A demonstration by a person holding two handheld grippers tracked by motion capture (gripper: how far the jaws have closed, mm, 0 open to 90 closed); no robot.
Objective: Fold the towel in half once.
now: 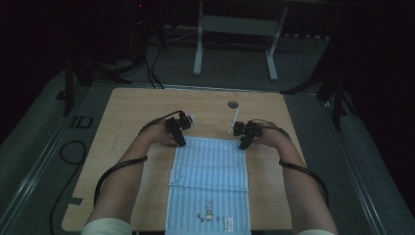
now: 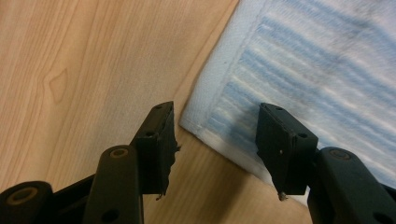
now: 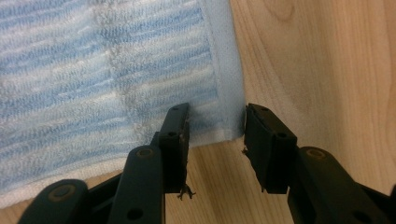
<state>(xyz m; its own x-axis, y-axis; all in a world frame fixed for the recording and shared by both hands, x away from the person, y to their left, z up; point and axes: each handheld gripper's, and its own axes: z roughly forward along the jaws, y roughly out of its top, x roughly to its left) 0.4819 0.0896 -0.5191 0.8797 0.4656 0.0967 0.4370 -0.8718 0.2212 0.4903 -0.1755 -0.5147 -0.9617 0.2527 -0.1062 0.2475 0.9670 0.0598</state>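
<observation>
Towel (image 1: 209,176) lies flat on wooden table (image 1: 137,112), dark room around.

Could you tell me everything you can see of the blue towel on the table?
The towel is terry-like cloth, light blue with paler stripes and a white hem. It lies flat on the wooden table, its near end over the edge, with a small rabbit motif there. The open left gripper and right gripper each straddle a far corner.
</observation>
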